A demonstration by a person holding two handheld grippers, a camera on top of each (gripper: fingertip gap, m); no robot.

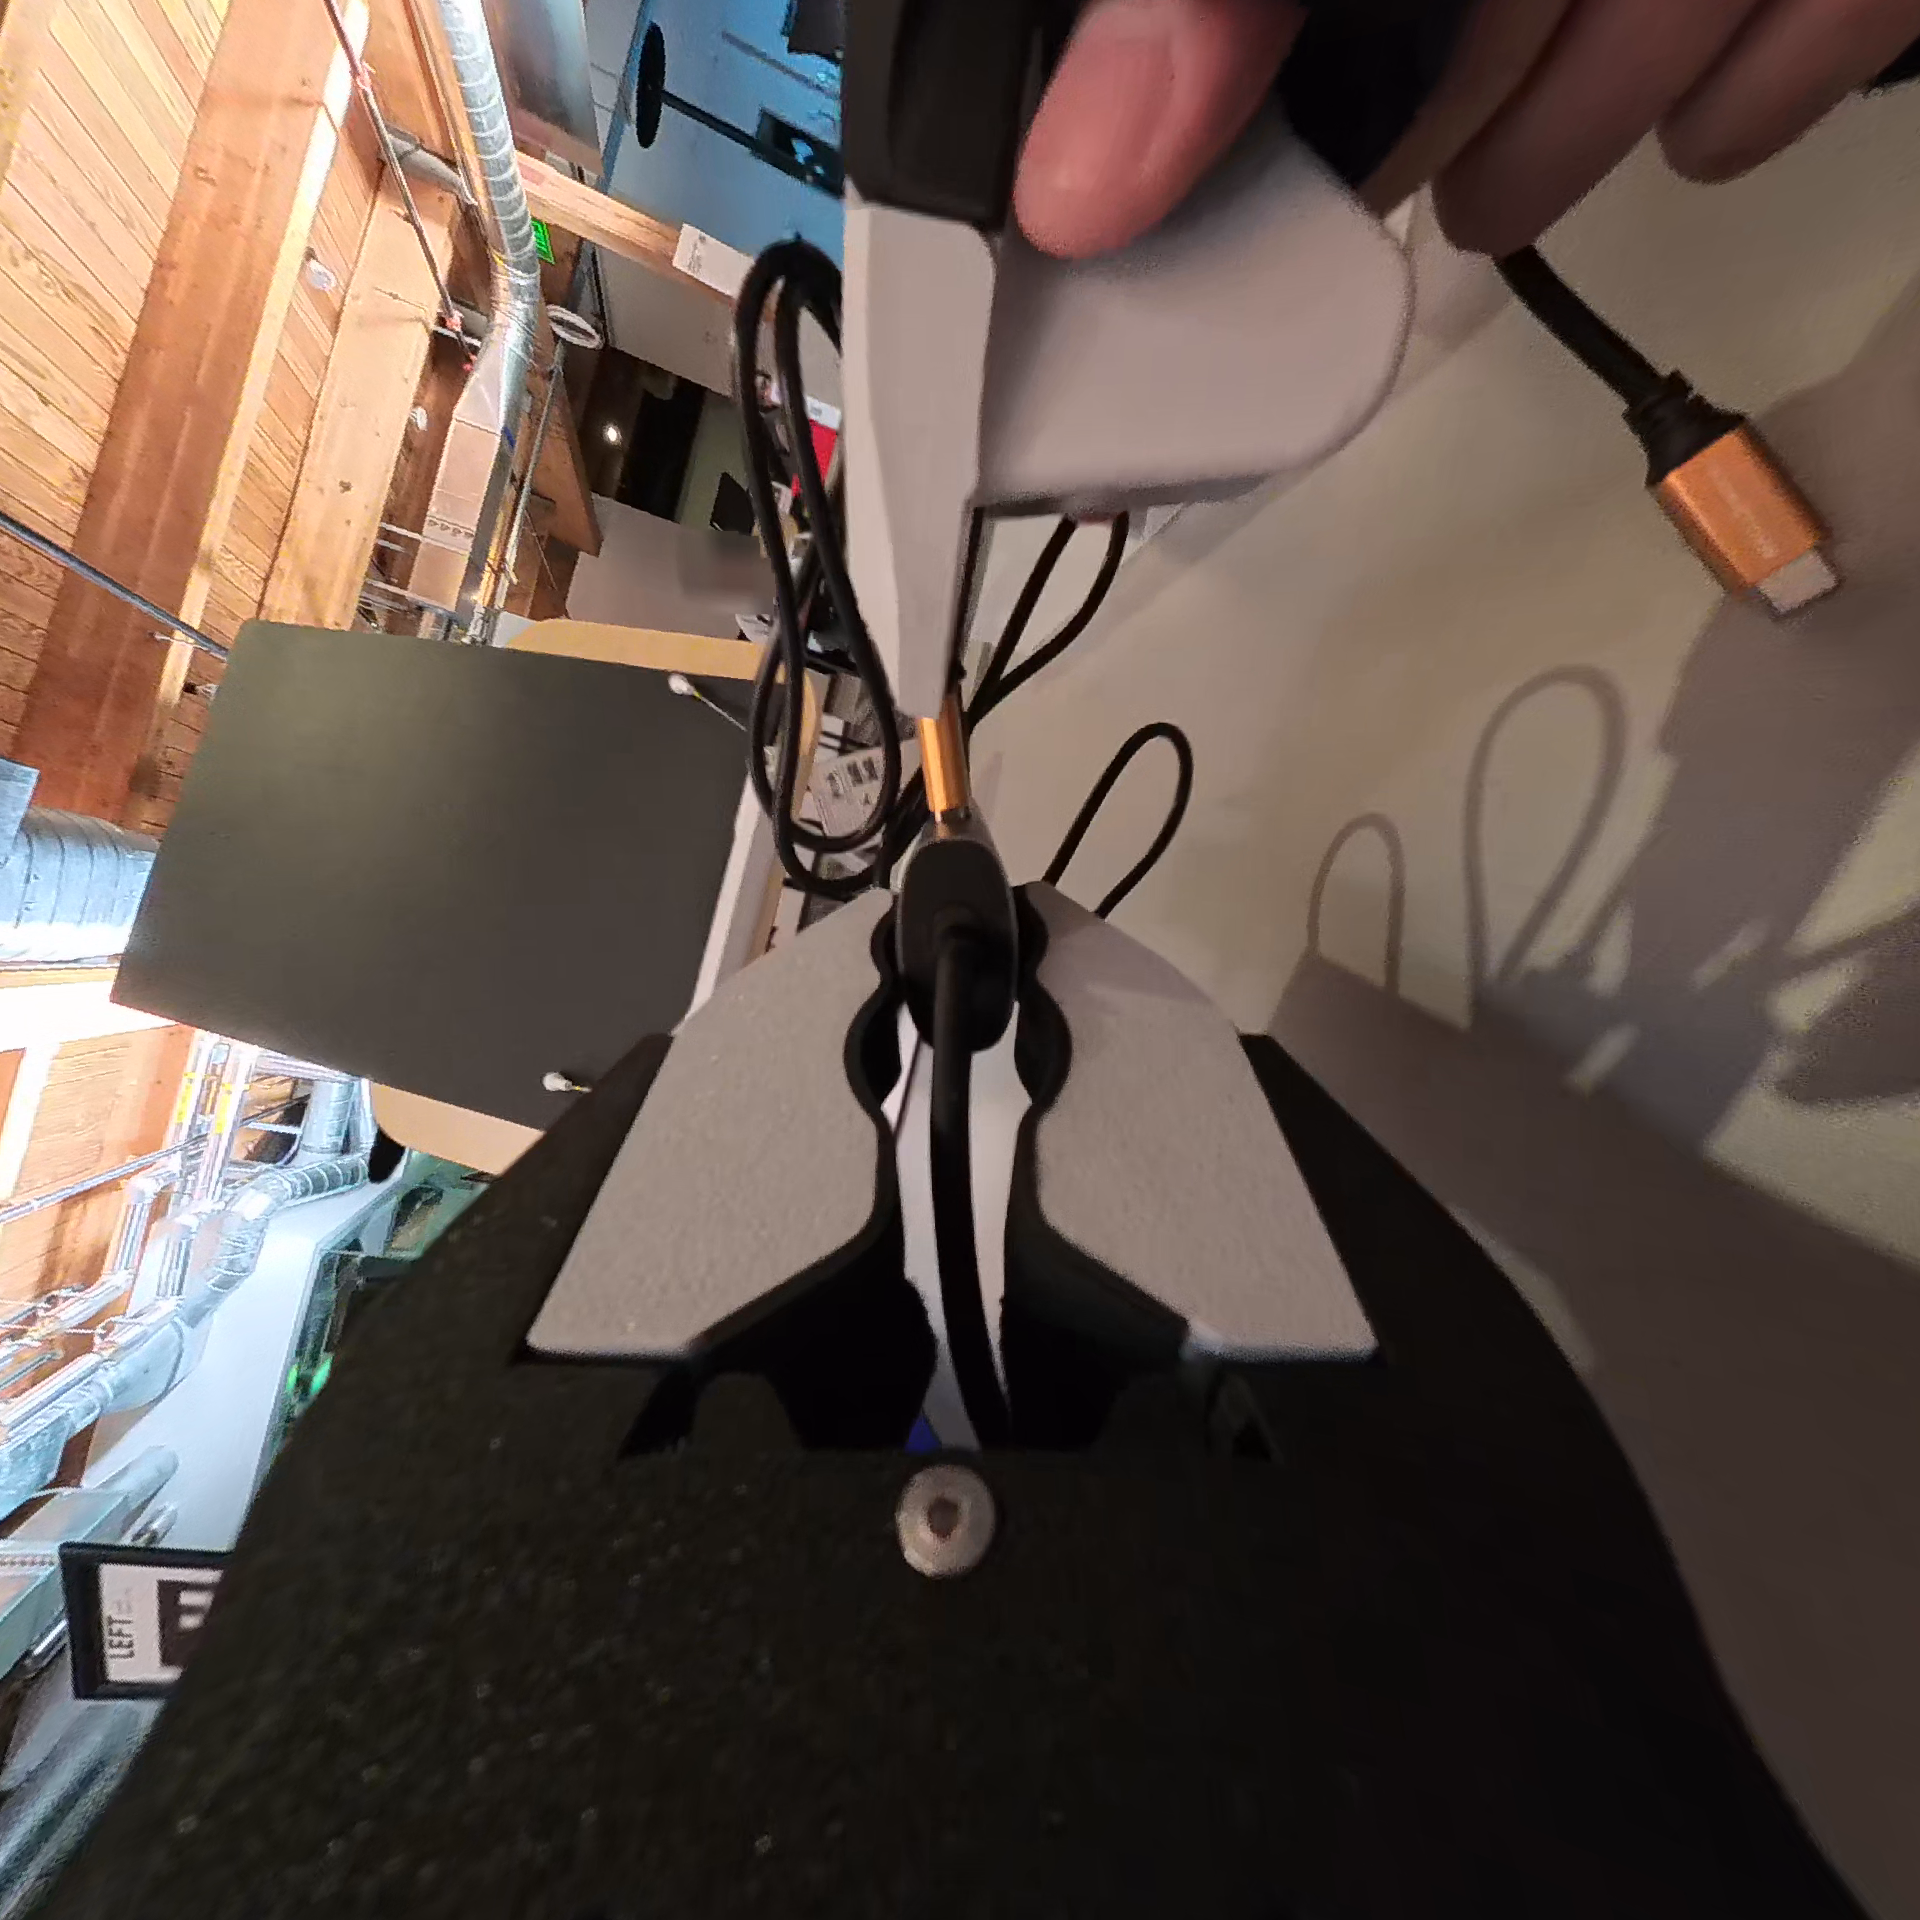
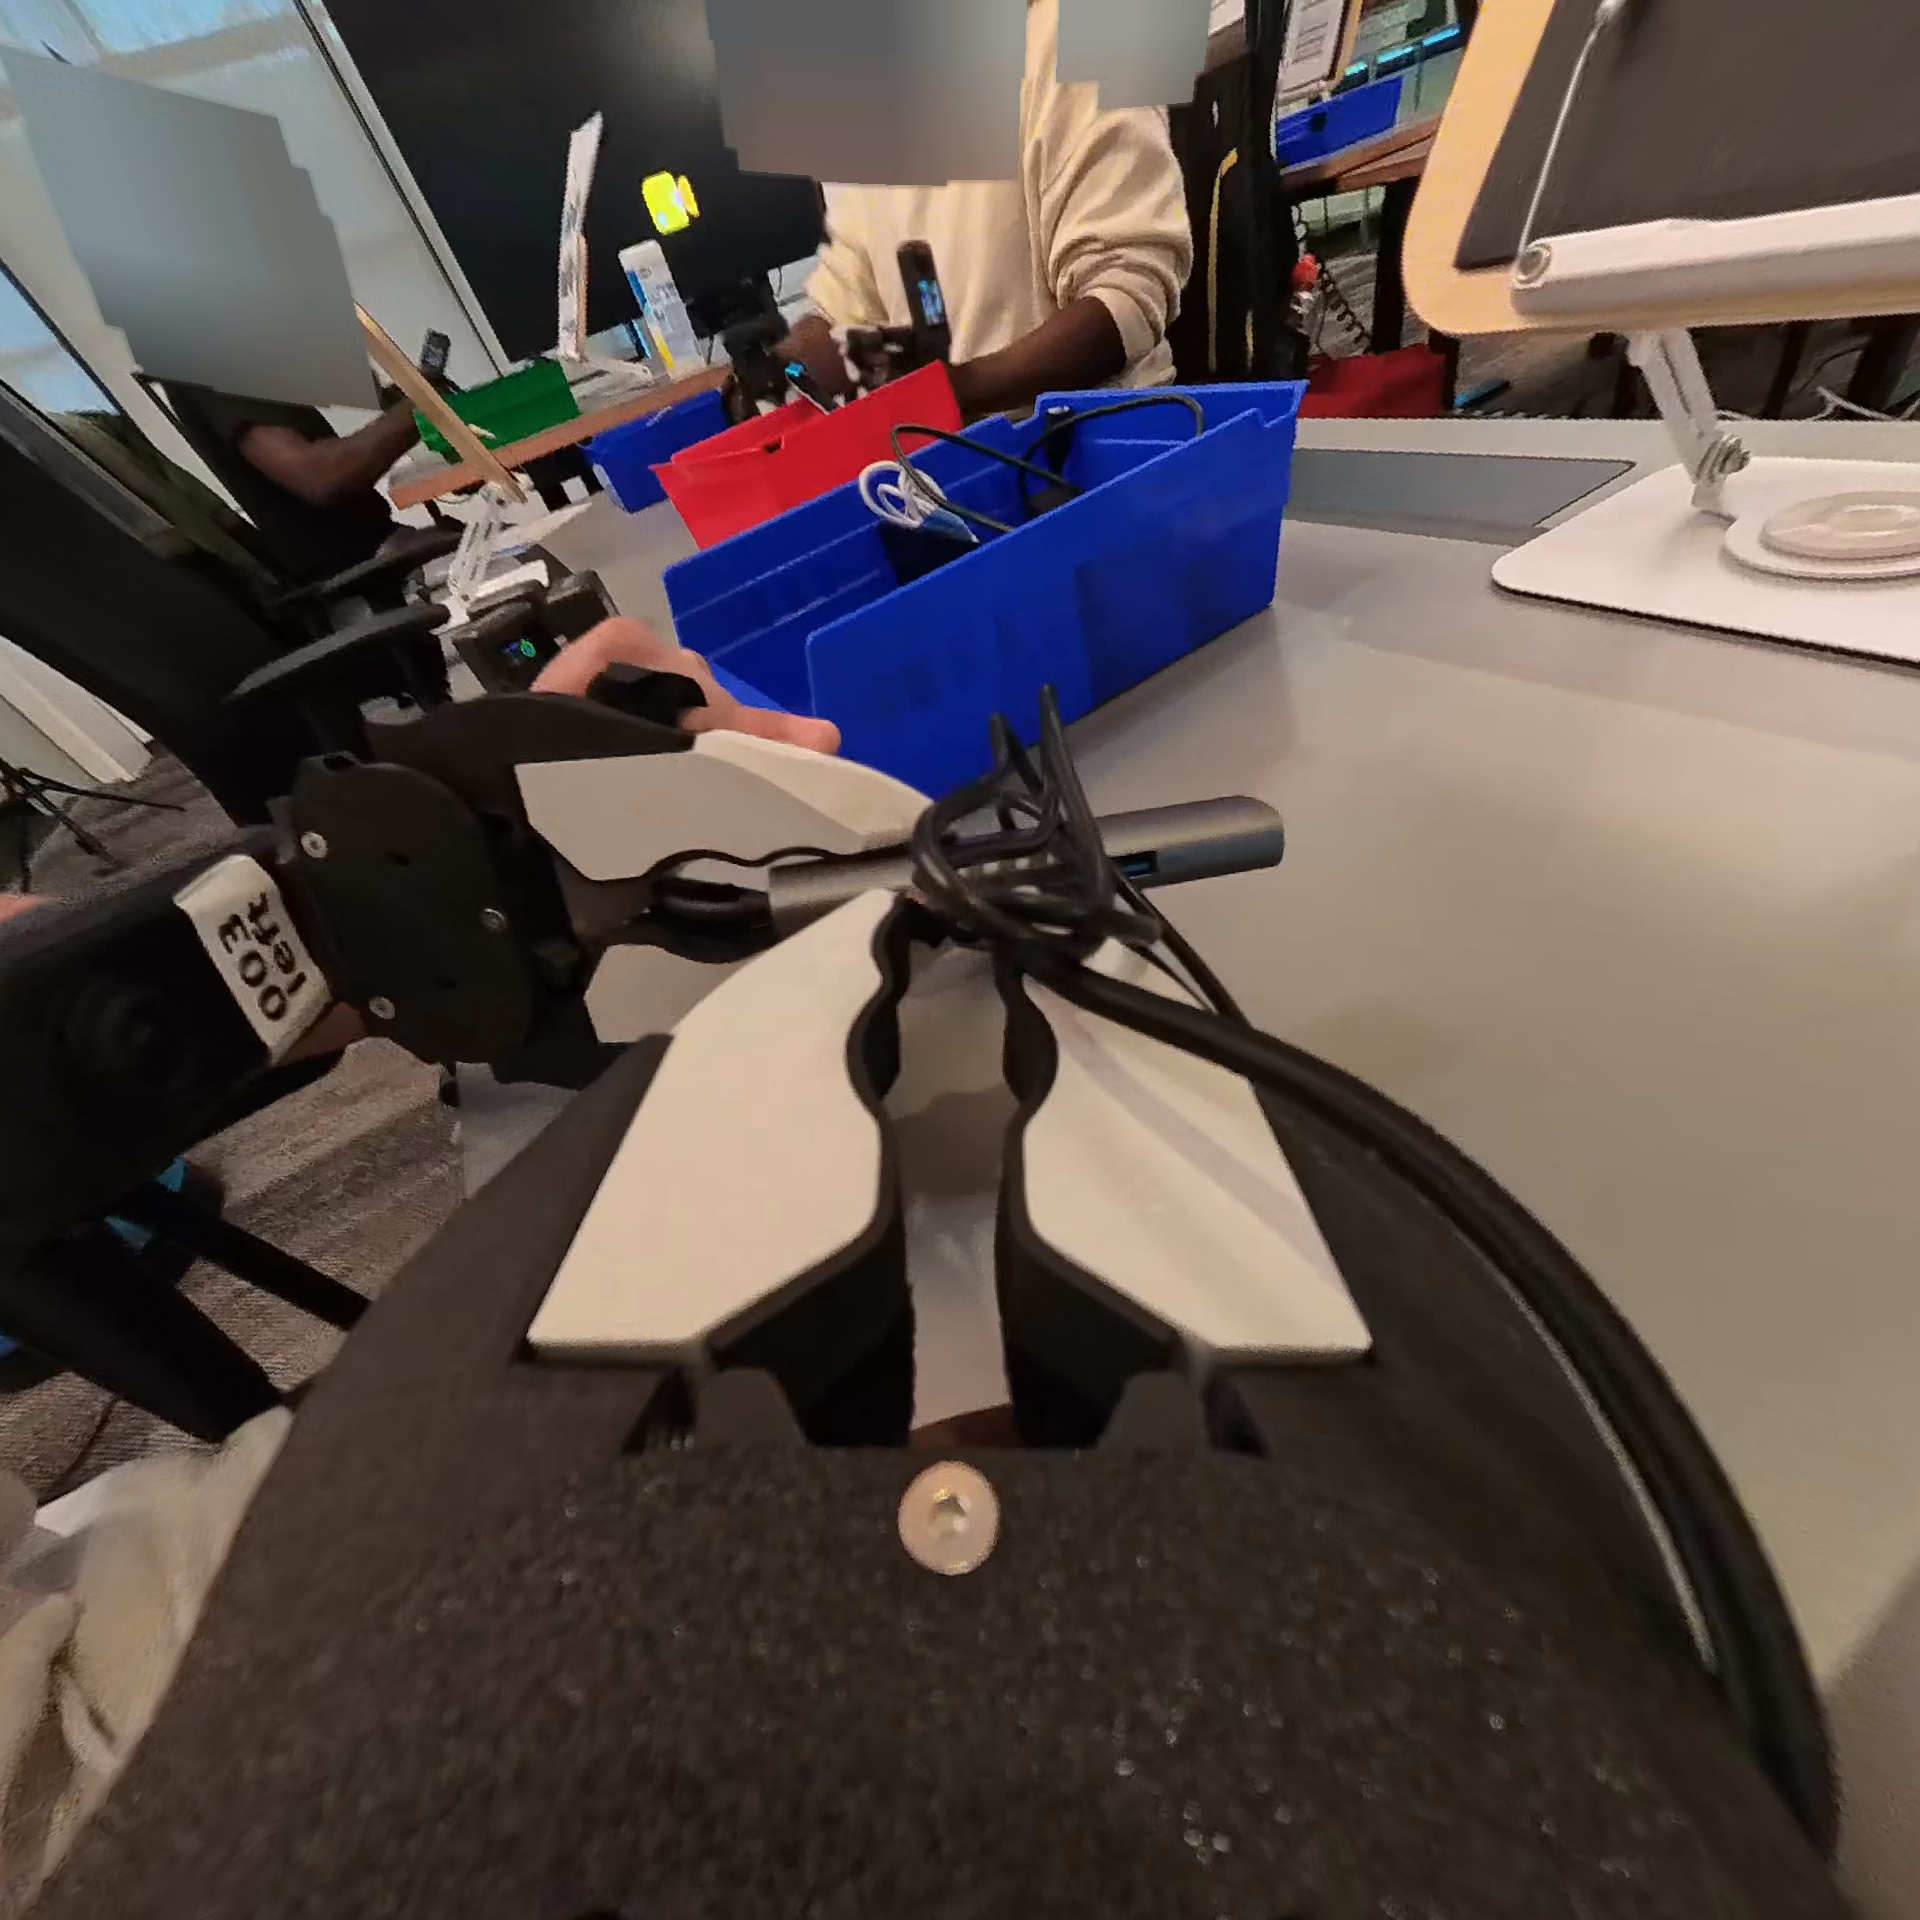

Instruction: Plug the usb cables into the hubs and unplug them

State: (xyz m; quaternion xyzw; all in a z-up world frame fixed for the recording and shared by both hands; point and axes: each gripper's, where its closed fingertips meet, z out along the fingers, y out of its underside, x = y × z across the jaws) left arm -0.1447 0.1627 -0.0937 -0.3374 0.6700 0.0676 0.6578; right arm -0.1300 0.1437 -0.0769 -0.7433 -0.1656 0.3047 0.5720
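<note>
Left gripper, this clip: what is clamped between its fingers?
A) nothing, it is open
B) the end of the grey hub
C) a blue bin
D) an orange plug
B: in the right wrist view the left gripper is shut on one end of the grey hub, held above the table.

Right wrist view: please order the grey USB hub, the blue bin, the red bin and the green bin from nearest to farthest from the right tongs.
1. Grey USB hub, just past the right tongs, among cables.
2. Blue bin, behind the hub.
3. Red bin, behind it, leftward.
4. Green bin, far left table.
</note>
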